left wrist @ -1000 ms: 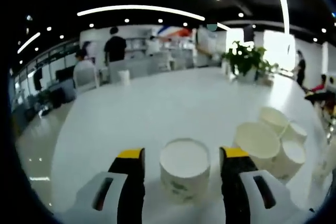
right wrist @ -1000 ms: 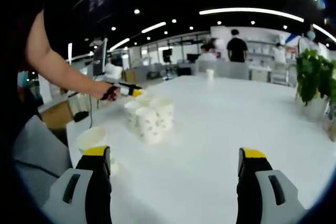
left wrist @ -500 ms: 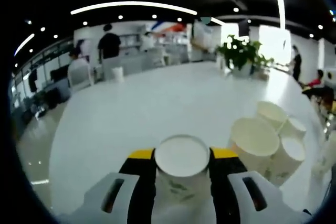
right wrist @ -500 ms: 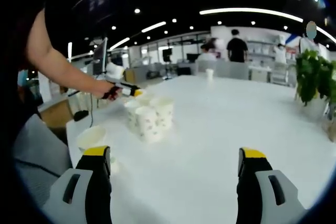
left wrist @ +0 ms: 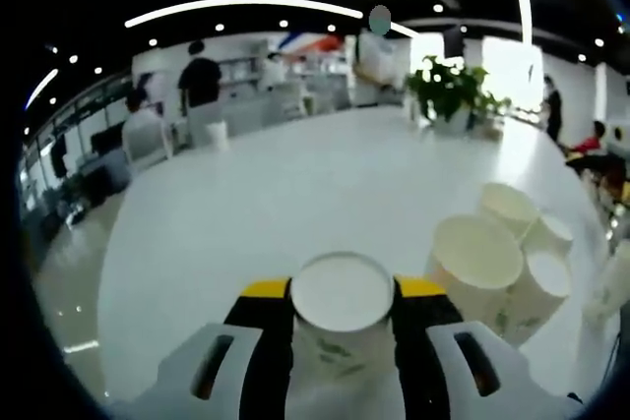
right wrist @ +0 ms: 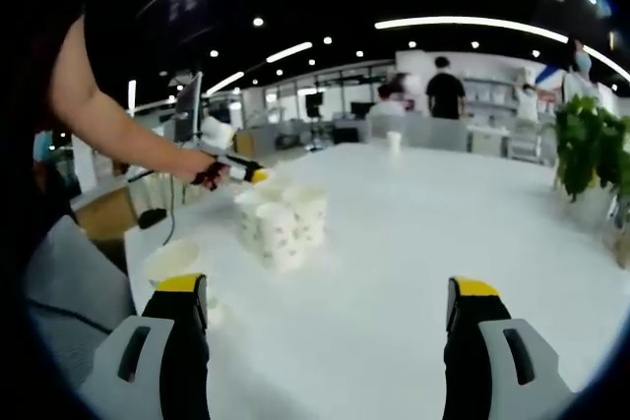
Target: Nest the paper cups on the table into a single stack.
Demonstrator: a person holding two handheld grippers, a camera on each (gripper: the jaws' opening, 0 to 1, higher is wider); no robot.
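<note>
Gripping cup (left wrist: 343, 314), clustered cups (left wrist: 502, 268) beside

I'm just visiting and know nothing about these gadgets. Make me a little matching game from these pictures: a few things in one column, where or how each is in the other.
Things:
1. left gripper
2. right gripper
3. cluster of cups
4. potted plant

States:
A. open over bare table
B. at the table's far edge
C. shut on a single paper cup
D. standing together on the white table

Pairs: 1-C, 2-A, 3-D, 4-B
</note>
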